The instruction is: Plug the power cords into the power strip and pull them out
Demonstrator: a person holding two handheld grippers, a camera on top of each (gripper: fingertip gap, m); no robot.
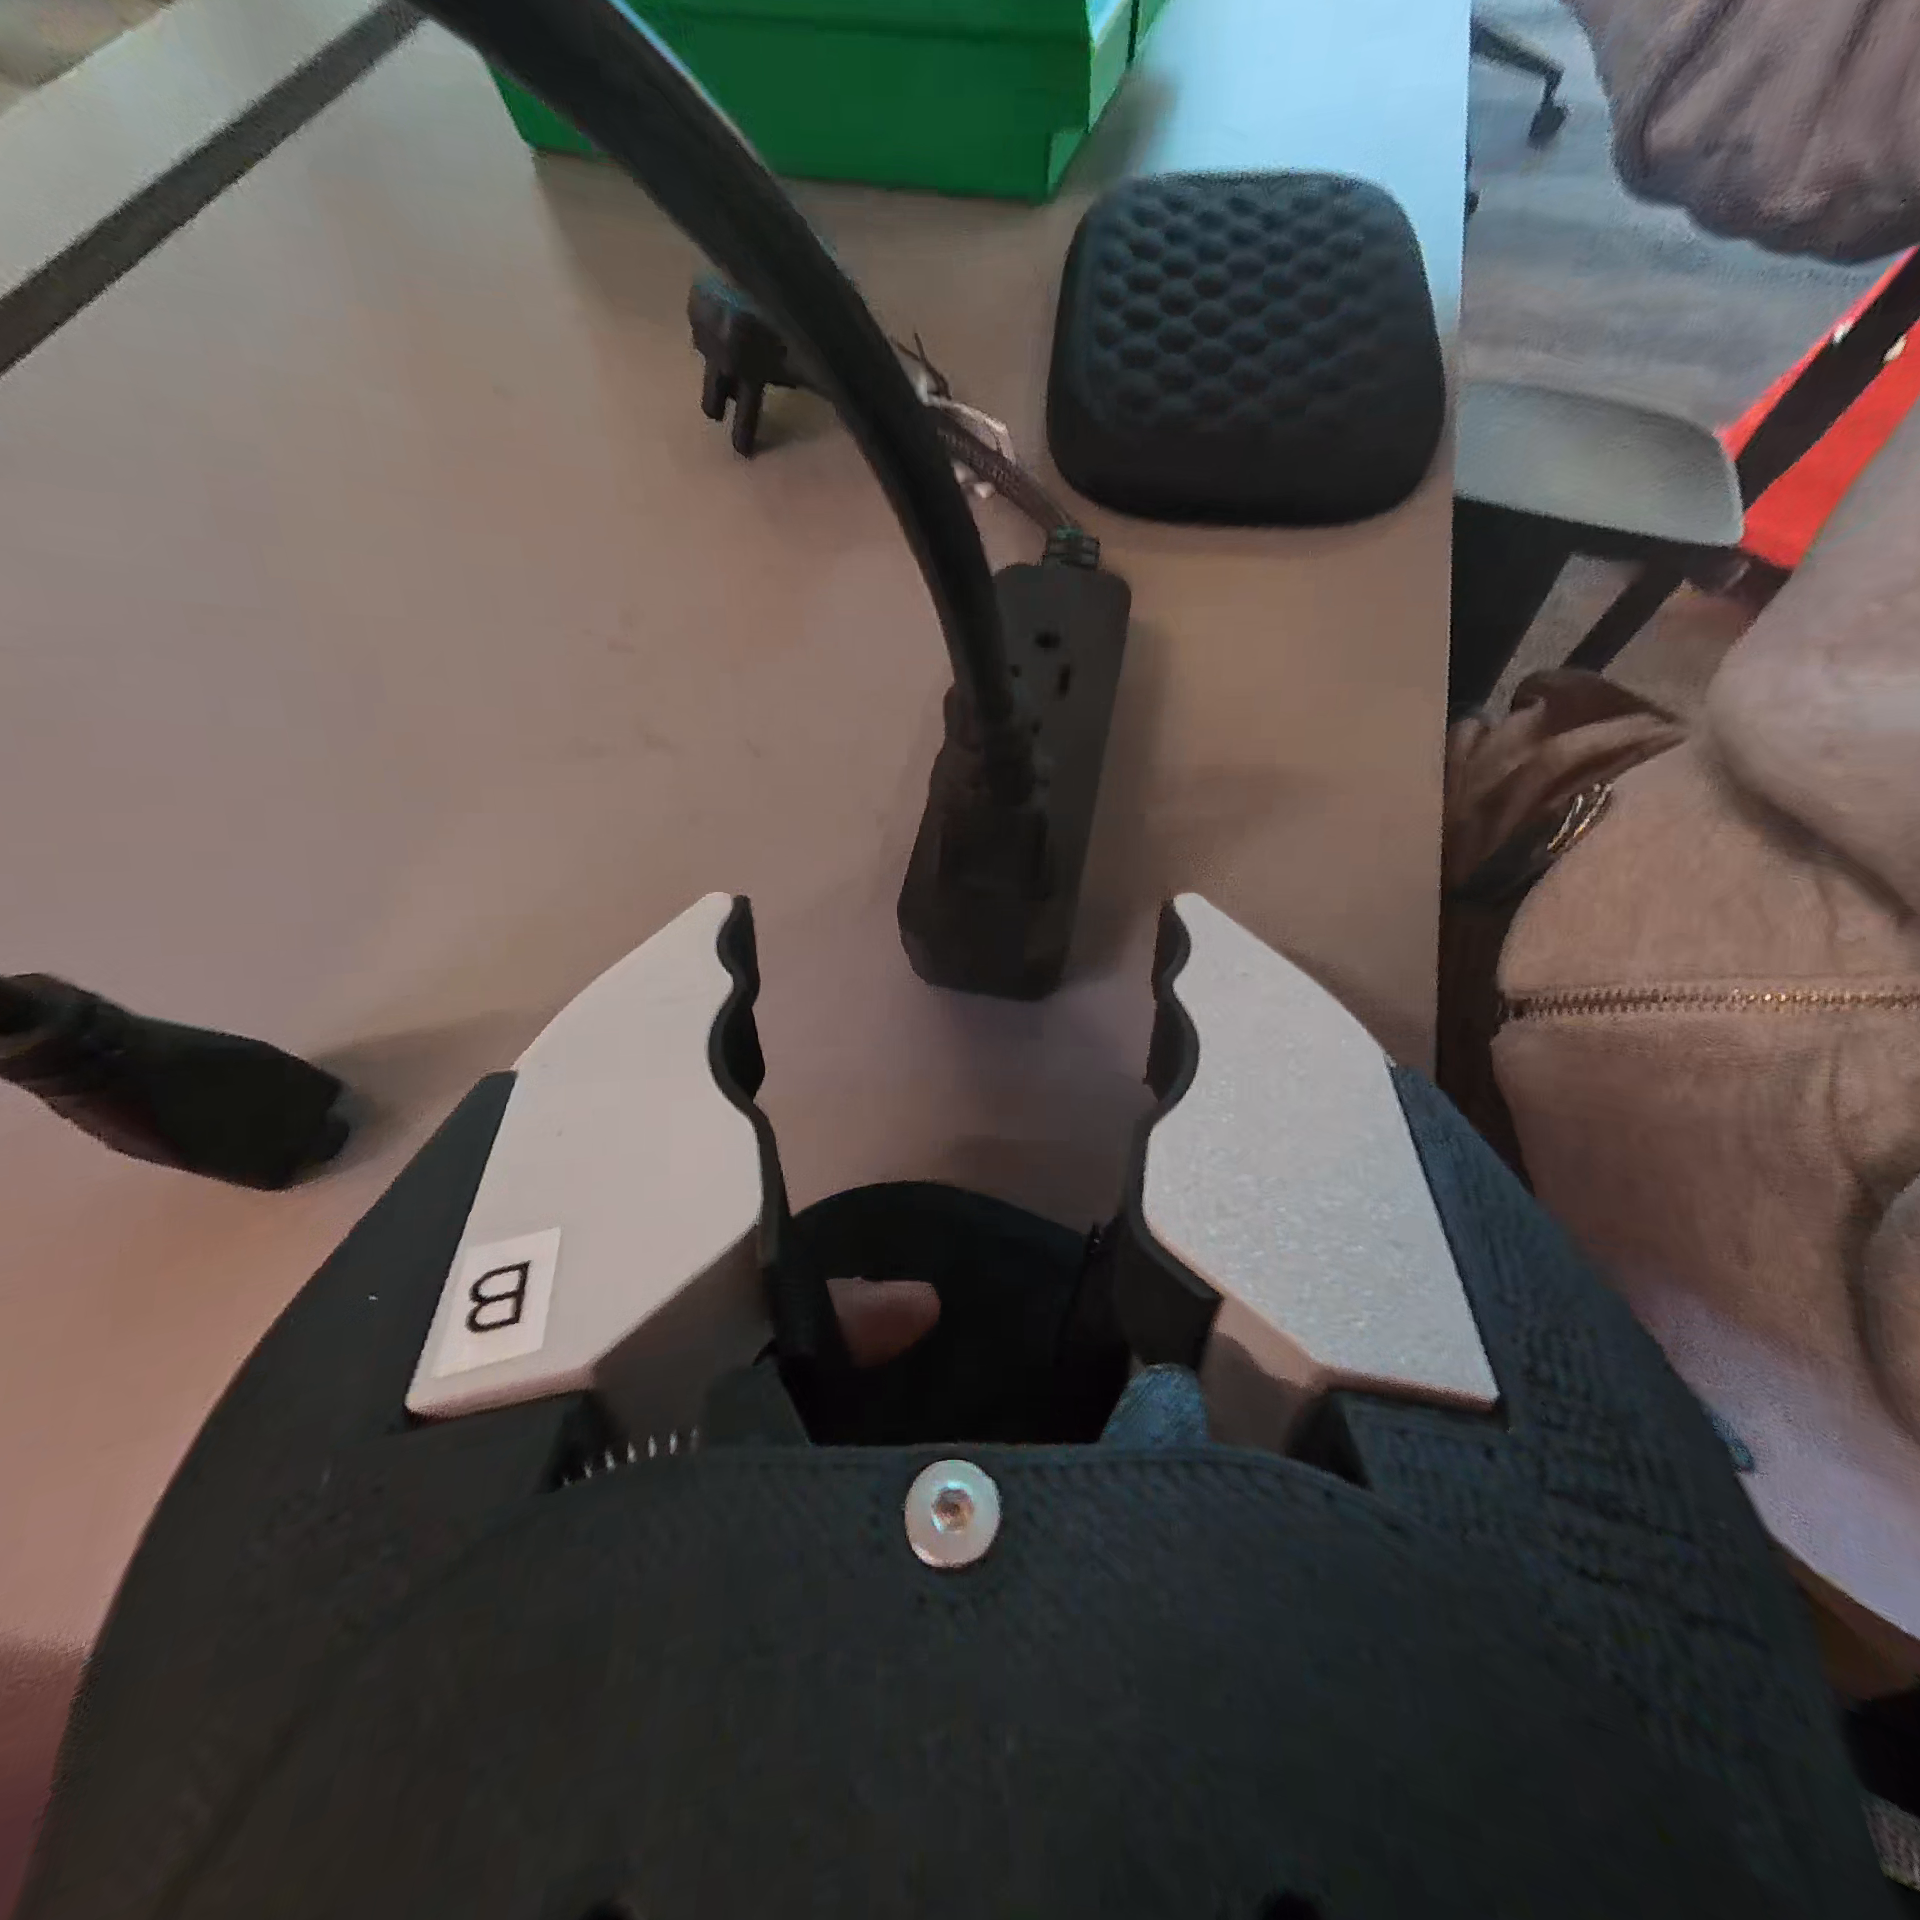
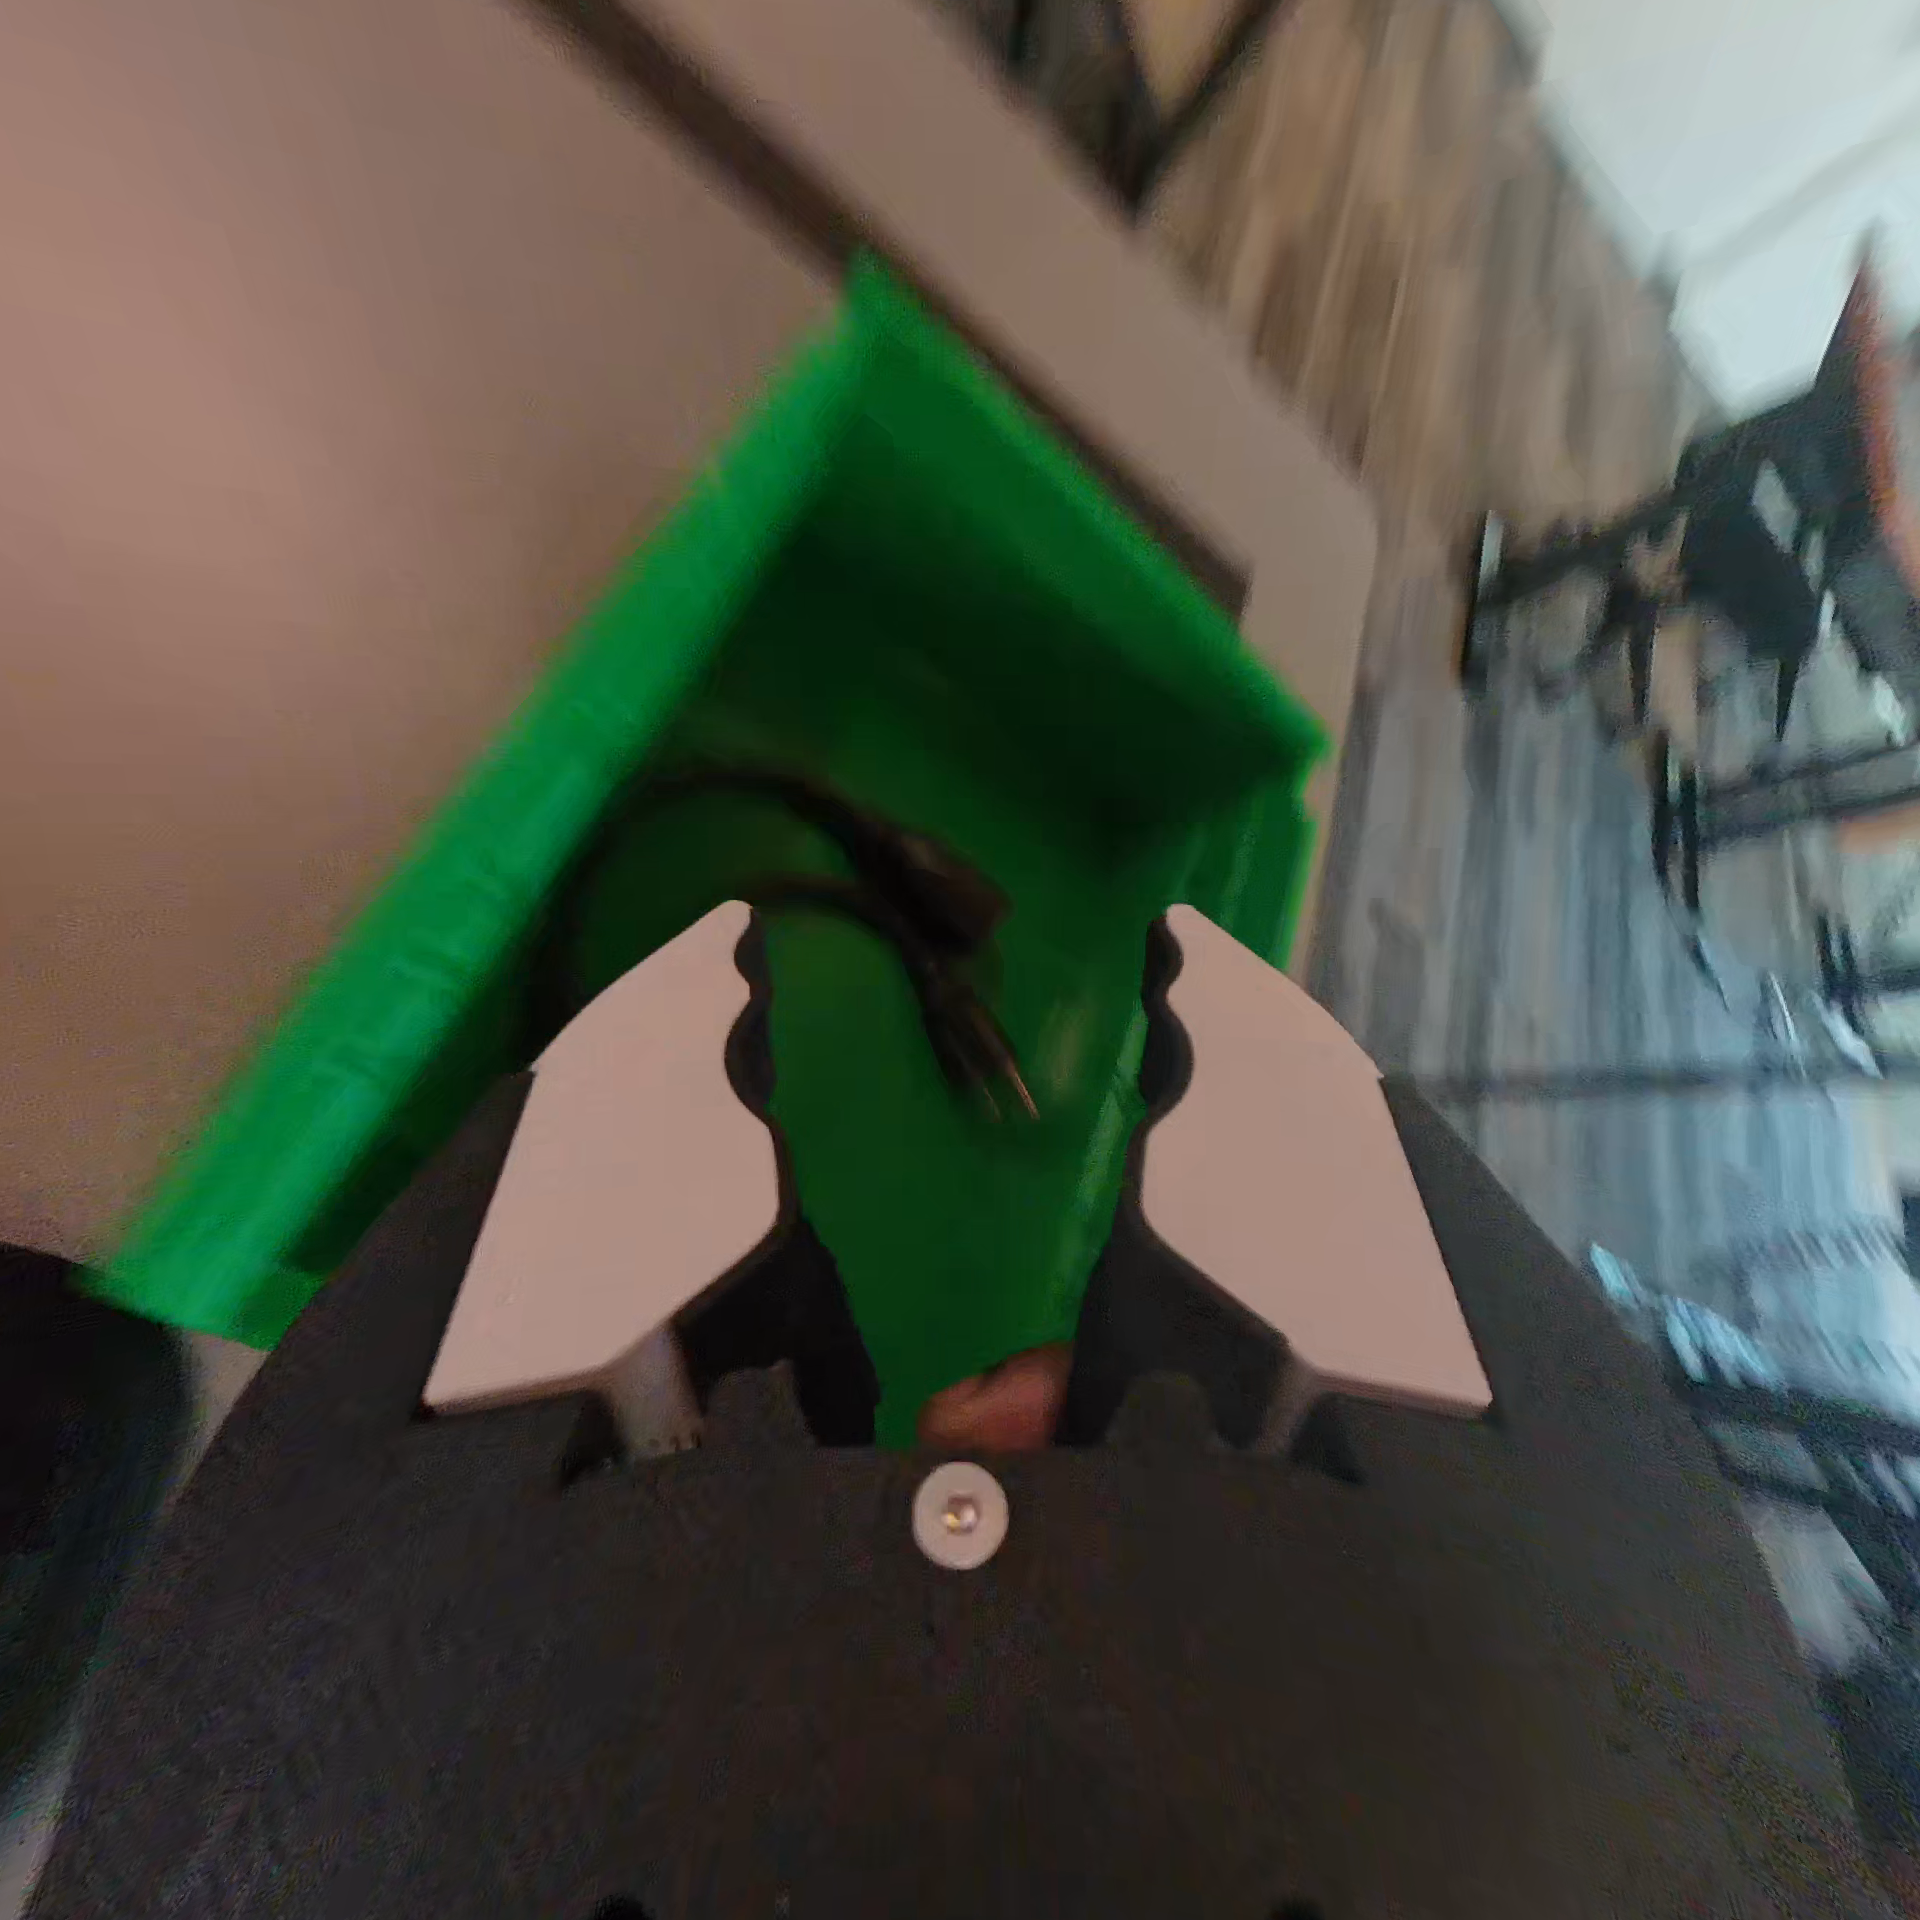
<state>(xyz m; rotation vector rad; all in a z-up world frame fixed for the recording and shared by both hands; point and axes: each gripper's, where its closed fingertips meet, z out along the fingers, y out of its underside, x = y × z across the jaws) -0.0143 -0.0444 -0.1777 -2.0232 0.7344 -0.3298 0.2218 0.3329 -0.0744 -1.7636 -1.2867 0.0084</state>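
A black power strip [image 1: 1013,790] lies on the table near its right edge. One black plug [image 1: 982,821] sits in it, and its thick cord [image 1: 810,281] arcs up and away to the top left. My left gripper [image 1: 956,935] is open and empty, just short of the strip's near end. A loose black plug [image 1: 738,358] lies farther back, and another cord end [image 1: 177,1081] lies at the left. My right gripper [image 2: 951,935] is open and empty above a green box [image 2: 665,831]. A black plug with metal prongs [image 2: 956,977] lies inside the box; this view is blurred.
A black textured pad [image 1: 1247,348] lies beyond the strip by the table's right edge [image 1: 1449,727]. The green box [image 1: 862,94] stands at the back. A person in a beige zipped garment [image 1: 1714,1039] is at the right. Chairs and floor show past the table. There is about 45 cm between the tips of the two grippers. The loose black plug [image 1: 738,358] is about equally far from each gripper, around 25 cm.
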